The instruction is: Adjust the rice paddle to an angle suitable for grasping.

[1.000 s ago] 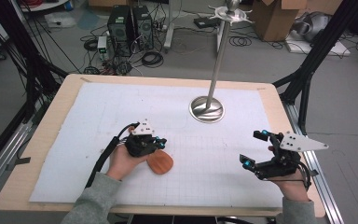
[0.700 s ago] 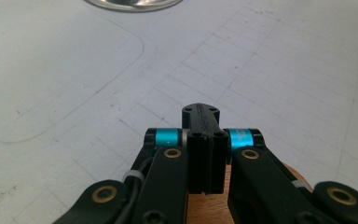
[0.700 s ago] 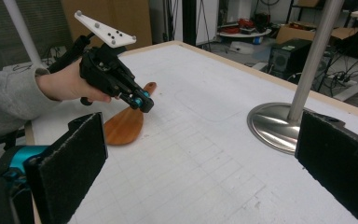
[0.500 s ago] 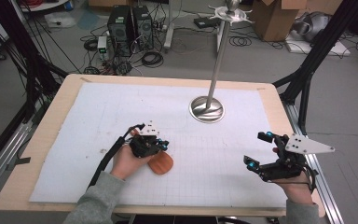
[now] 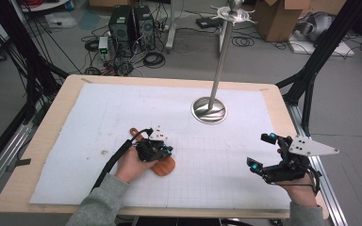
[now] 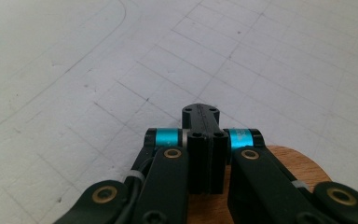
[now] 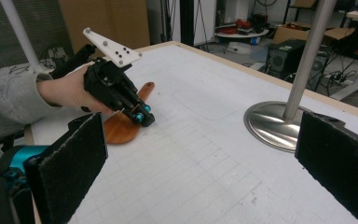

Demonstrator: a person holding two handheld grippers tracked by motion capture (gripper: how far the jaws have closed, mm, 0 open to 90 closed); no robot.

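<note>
Left hand-held gripper (image 5: 162,151) closed over wooden paddle (image 5: 164,165); right hand-held gripper (image 5: 261,151) wide; white gridded mat (image 5: 122,108).

Left gripper (image 5: 162,153) jaws closed — right gripper (image 5: 262,151) jaws spread wide.

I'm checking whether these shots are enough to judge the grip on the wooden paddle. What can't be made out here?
- High view: the middle of the wooden paddle is hidden under the left gripper and hand.
- Left gripper view: the paddle is cut off by the bottom edge and covered by the shut jaws; whether they touch the wood is unclear.
- Right gripper view: the right gripper blocks the near mat, and the stand is cut off at the top.
</note>
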